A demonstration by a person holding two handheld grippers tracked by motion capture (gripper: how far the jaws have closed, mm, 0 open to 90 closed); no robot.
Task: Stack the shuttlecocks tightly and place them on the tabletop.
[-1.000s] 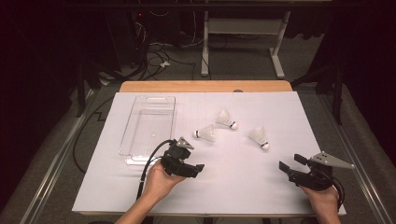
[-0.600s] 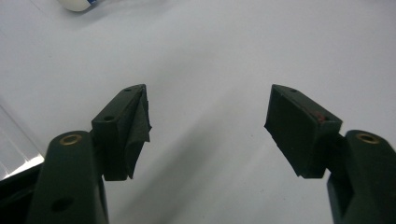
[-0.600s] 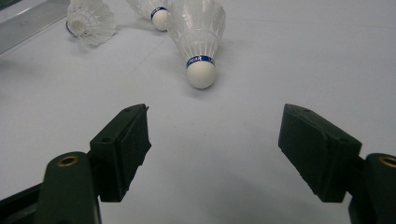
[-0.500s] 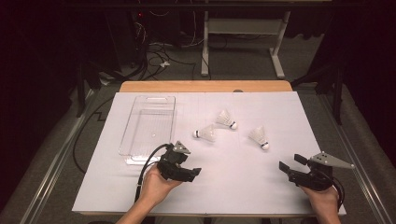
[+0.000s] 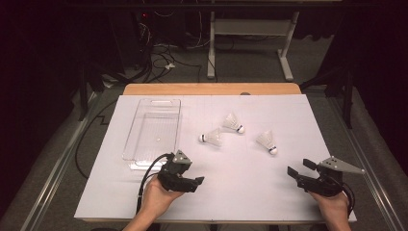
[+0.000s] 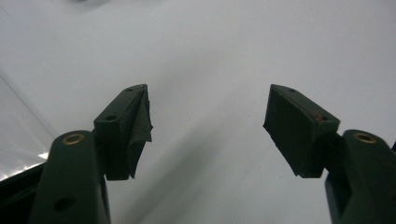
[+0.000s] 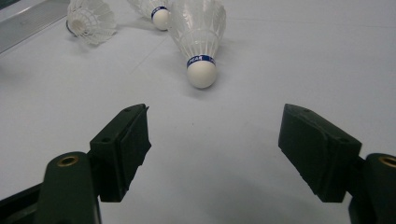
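Observation:
Three white shuttlecocks lie on the white table cover: one at the middle (image 5: 211,138), one behind it (image 5: 233,123), one to the right (image 5: 267,141). My left gripper (image 5: 195,184) rests low at the near left, open, with bare cover between its fingers (image 6: 208,107). At the near right my right gripper (image 5: 298,167) is open too and points at the right shuttlecock (image 7: 198,32), whose cork end faces it a short way ahead of the jaws (image 7: 215,121). The other two shuttlecocks (image 7: 91,18) (image 7: 152,9) lie farther off.
A clear plastic tray (image 5: 139,161) stands on the left half of the table, just behind my left gripper; its edge (image 6: 18,144) shows at the left of the left gripper view. A wooden table edge (image 5: 211,89) runs along the back.
My left gripper has drawn back slightly toward the near edge and turned more to the right. The right gripper and the shuttlecocks have stayed put.

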